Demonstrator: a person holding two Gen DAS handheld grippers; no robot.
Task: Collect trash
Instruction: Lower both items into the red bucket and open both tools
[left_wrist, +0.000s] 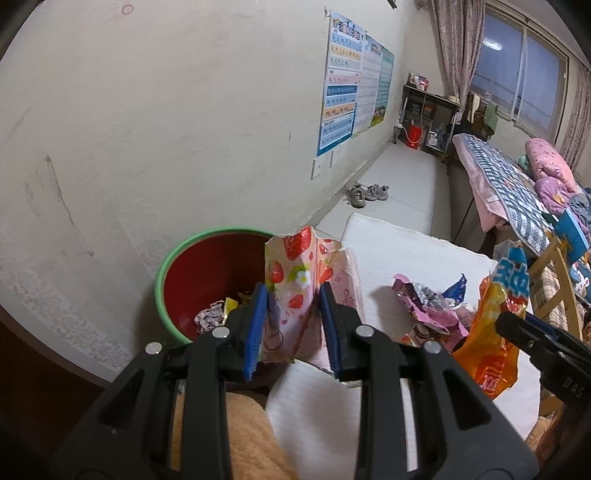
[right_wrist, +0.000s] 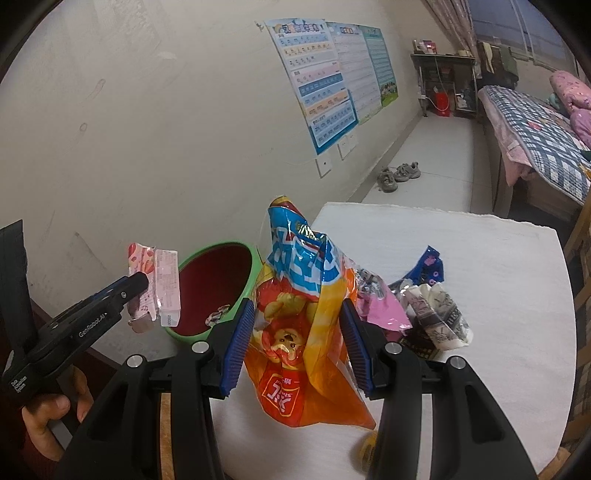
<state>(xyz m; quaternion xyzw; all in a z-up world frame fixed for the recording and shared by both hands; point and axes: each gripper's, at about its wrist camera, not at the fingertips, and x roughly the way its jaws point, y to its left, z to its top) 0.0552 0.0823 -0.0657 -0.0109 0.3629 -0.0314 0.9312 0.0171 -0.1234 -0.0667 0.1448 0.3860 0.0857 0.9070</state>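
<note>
My left gripper (left_wrist: 293, 325) is shut on a pink strawberry-print wrapper (left_wrist: 301, 275), held up just right of a red bin with a green rim (left_wrist: 173, 258). Crumpled wrappers (left_wrist: 212, 315) lie in the bin's bottom. In the right wrist view the same left gripper (right_wrist: 138, 286) holds that pink wrapper (right_wrist: 162, 280) left of the bin (right_wrist: 243, 291). My right gripper (right_wrist: 297, 339) is shut on an orange and blue snack bag (right_wrist: 295, 314), lifted above the white table. The orange bag (left_wrist: 495, 314) and the right gripper's fingers (left_wrist: 517, 326) also show in the left wrist view.
More wrappers (right_wrist: 417, 306) lie in a heap on the white table (right_wrist: 498, 277); the heap (left_wrist: 428, 310) sits right of my left gripper. A wall with posters (left_wrist: 343, 88) runs behind the bin. A bed (left_wrist: 509, 177), shoes (left_wrist: 367, 192) and a wooden chair (left_wrist: 554, 266) are farther off.
</note>
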